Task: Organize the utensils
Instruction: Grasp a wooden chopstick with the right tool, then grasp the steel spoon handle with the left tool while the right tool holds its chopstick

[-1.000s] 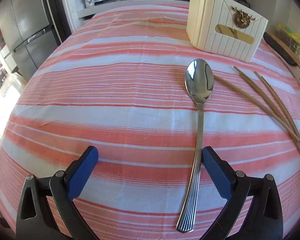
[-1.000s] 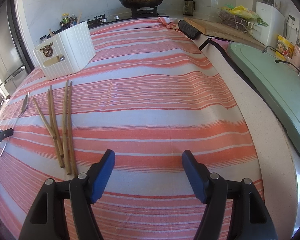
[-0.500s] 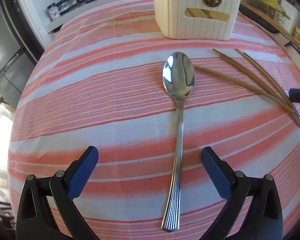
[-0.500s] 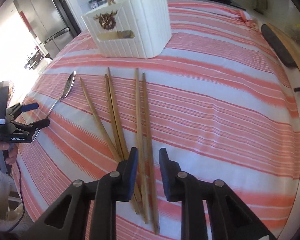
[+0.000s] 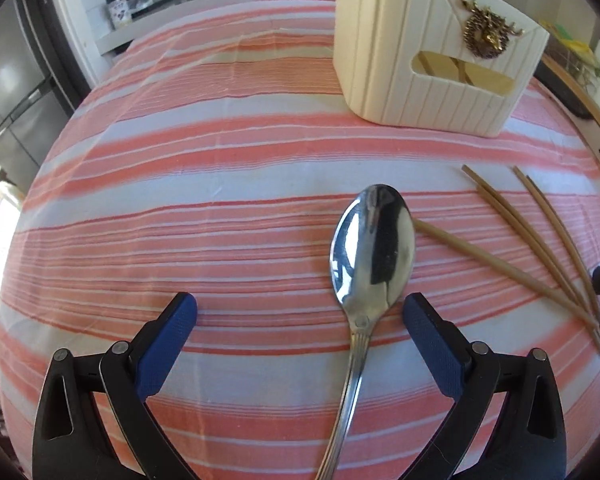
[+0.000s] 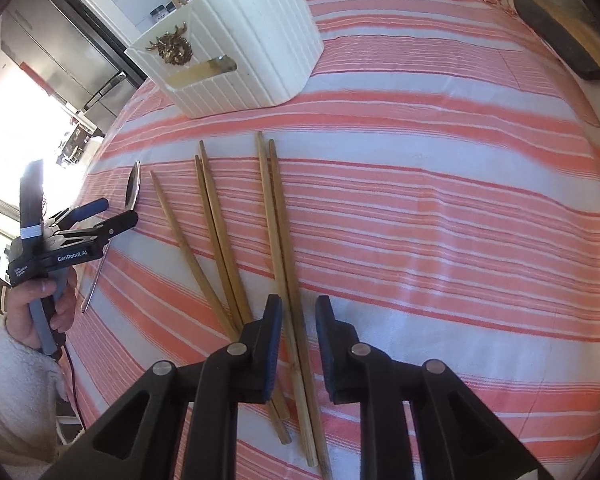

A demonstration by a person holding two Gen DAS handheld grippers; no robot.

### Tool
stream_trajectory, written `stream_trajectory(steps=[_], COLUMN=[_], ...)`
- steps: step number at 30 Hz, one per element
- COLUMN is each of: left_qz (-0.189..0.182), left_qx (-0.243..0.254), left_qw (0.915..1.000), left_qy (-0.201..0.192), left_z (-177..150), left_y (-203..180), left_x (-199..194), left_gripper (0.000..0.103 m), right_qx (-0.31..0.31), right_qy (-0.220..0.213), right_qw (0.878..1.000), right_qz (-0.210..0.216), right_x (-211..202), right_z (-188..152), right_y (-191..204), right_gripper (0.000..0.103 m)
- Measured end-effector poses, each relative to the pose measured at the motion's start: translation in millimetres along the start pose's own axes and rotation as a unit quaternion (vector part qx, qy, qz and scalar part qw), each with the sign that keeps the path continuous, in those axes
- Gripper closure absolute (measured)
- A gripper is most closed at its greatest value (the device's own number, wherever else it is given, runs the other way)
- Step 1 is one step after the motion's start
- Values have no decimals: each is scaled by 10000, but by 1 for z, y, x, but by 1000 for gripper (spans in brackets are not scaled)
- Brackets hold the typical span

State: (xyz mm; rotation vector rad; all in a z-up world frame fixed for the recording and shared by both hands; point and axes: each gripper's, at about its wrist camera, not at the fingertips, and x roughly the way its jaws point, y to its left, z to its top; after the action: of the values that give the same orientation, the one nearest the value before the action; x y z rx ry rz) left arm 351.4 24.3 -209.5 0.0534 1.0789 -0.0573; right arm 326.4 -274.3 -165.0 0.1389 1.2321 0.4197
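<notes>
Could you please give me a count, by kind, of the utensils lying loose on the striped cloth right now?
Wooden chopsticks: 5
Metal spoon: 1
Total: 6

Left gripper (image 5: 300, 312) and right gripper (image 6: 298, 320): black frames showing silver rivets and blue ribbed pads; "GenRobot.AI" lettering; person wearing a fluffy white sleeve (image 6: 16, 396).
</notes>
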Motion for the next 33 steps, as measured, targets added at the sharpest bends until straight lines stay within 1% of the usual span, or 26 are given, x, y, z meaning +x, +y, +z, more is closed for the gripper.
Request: stream_trajectory(steps=[3,6,12,16,17,19,21,22,23,24,27,29,31,32,33], left_qz=[17,53,56,68,79,83,89,111,169,247,289,316,191,91,34], left_qx=[-127,-118,-76,-111,-112,-95,-30,20,71,109,120,142,279,402,537], left_qw=[9999,9999,10000,9999,9999,9999,9999,9999,9998,9996,9994,9992,9991,9987,9979], left_qy=[30,57,29,39,48,66,76,80,72,62,144,189,253,303,350], left_z=[-1,-4,-9,-8,-7,-8,-12,-13,-15,-17,-21,-21,-19,-18,-16], left_y=[7,7,8,8,7,6,5,6,7,10,24,29,27,23,18], left_x=[0,-1,-3,-3,-4,-4,-8,-9,-11,-13,-16,-17,-17,-16,-14], left_gripper=[0,0,0,0,0,0,0,0,0,0,0,1,1,1,1], right_qx=[-80,-400,-745,-549,-594,-843,-1146,-1294,-1374,-1375,-1243,-1047,-978,-965,-943], right_qy=[-40,165,460,703,744,921,999,999,970,921,764,691,655,637,626], right_qw=[10000,9988,9950,9952,9946,9906,9850,9812,9786,9775,9765,9780,9788,9802,9819], right_qz=[-31,-245,-477,-395,-411,-558,-822,-1028,-1185,-1306,-1586,-1664,-1676,-1606,-1521], right_x=[-3,5,14,26,29,33,38,39,38,36,26,18,11,10,8], right_z=[3,8,21,36,40,45,45,42,39,35,18,7,0,-1,-1], right_y=[0,8,18,15,18,27,38,44,47,47,37,25,19,19,18], right_gripper=[84,87,87,89,89,89,90,93,93,93,93,93,93,85,83])
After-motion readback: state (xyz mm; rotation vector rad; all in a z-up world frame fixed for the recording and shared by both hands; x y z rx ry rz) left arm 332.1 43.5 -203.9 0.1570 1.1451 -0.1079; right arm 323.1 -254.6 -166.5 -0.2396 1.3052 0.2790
